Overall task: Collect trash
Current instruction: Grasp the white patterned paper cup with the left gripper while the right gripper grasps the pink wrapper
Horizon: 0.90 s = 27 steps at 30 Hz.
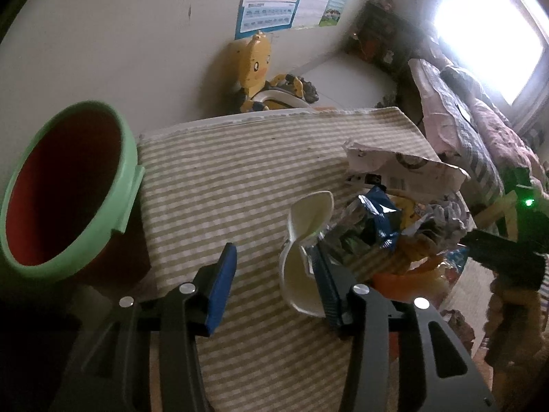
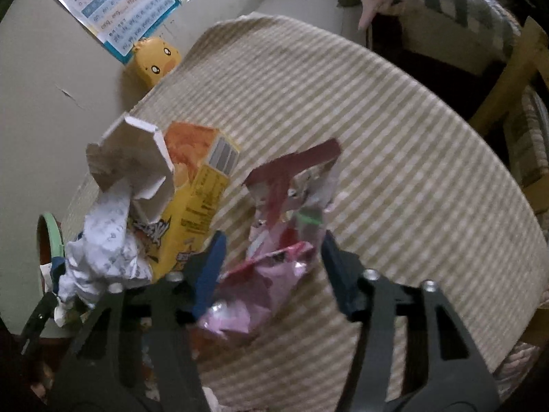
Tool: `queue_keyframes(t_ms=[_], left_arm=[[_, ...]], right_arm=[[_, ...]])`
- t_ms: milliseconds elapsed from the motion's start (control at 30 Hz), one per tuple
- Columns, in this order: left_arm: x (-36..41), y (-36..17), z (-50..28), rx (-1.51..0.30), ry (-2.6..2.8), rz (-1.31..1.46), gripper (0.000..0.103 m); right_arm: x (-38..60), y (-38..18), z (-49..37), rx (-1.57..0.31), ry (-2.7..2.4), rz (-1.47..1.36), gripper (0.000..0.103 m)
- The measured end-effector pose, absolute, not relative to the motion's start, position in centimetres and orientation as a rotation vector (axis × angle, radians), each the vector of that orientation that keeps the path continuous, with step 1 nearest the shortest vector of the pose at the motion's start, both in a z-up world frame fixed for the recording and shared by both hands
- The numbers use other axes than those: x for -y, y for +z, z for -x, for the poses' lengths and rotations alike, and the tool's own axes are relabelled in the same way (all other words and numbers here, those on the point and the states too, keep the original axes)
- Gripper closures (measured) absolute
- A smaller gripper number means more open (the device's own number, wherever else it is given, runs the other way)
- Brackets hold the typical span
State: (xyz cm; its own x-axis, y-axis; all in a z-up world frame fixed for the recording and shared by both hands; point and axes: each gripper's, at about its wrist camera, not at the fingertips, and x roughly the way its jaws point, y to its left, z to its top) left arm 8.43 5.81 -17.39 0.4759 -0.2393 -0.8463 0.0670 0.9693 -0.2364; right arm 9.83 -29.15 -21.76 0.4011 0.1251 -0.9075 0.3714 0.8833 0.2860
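In the left wrist view my left gripper [image 1: 274, 274] is open above the striped tablecloth [image 1: 240, 171]. A crushed white paper cup [image 1: 305, 250] lies against its right finger. Beyond it is a heap of trash: a blue foil wrapper [image 1: 377, 219], a torn white paper bag [image 1: 401, 168], crumpled paper [image 1: 446, 219]. A red bin with a green rim [image 1: 65, 189] stands at the left. In the right wrist view my right gripper [image 2: 272, 264] is open around a pink and red wrapper [image 2: 274, 250], the jaws apart on either side of it. A yellow carton [image 2: 195, 206] lies to its left.
A torn white box [image 2: 133, 164] and crumpled white paper [image 2: 103, 247] lie left of the carton. A yellow duck toy [image 1: 255, 65] stands behind the table by the wall. A bed with quilts [image 1: 480, 120] lies to the right. A wooden chair [image 2: 514, 79] stands past the table's right edge.
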Motion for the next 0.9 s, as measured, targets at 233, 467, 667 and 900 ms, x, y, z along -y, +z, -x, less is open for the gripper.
queue_keyframes(t_ms=[233,467,667,900], left_arm=[[-6.2,-17.1,-8.0,-1.051,-0.195,0.194,0.06],[-6.3,-17.8,-8.7,-1.067,-0.174,0.189,0.06],[-6.7,-18.9,-8.7,-1.101,-0.17,0.168,0.058],[-7.1,-19.4,-8.7,-1.082,-0.182,0.154,0.056]], right_arm=[[29.7,-20.6,-8.7,-1.102,-0.154,-0.488,0.072],[30.2,-16.2,-5.5,-0.967,-0.172,-0.44,0.073],[29.3,-13.4,-3.1,-0.9,-0.147,-0.439,0.073],[27.4,-11.3,-0.7,-0.871,-0.084,-0.44,0.073]])
